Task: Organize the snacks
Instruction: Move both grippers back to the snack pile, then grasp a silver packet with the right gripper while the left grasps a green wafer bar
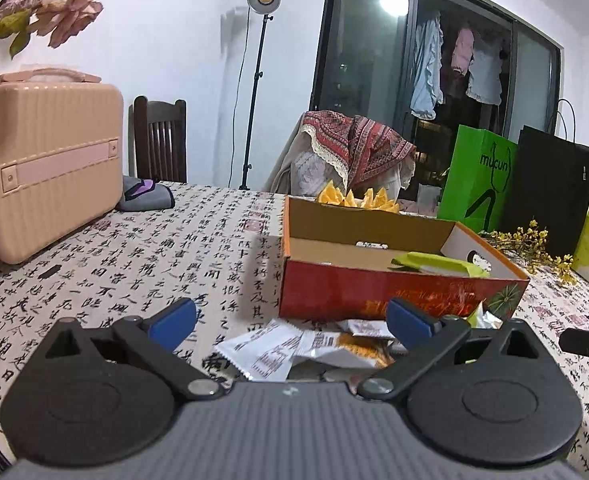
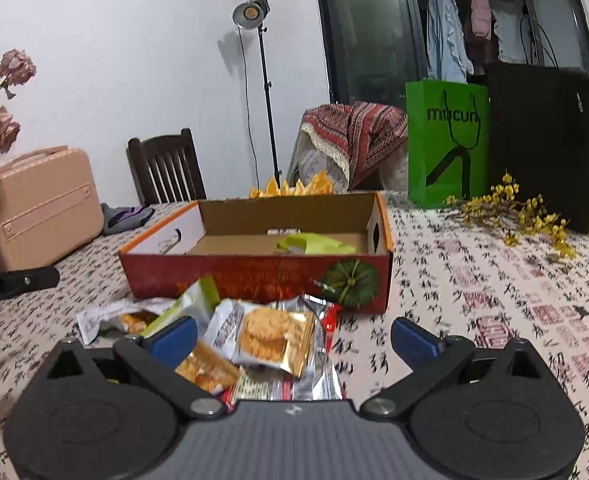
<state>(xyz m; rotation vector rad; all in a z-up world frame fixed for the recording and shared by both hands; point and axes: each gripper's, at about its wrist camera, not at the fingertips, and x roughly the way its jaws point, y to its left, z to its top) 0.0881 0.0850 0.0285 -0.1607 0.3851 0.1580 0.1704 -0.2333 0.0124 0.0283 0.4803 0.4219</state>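
Observation:
A red cardboard box point(image 1: 374, 296) with an open top stands on the table; it also shows in the right wrist view point(image 2: 254, 276). A green snack packet point(image 1: 438, 265) lies inside it, seen too in the right wrist view point(image 2: 314, 243). Several snack packets point(image 1: 294, 350) lie in a pile in front of the box, among them a cookie packet point(image 2: 268, 336). My left gripper point(image 1: 292, 322) is open and empty above the pile. My right gripper point(image 2: 294, 336) is open and empty above the pile's right side.
A pink case point(image 1: 42, 168) stands at the left on the calligraphy tablecloth point(image 1: 134, 264). Green point(image 2: 446, 144) and black point(image 2: 542, 140) paper bags stand behind yellow flowers point(image 2: 514, 212) at the right. Chairs and a lamp stand lie beyond the table.

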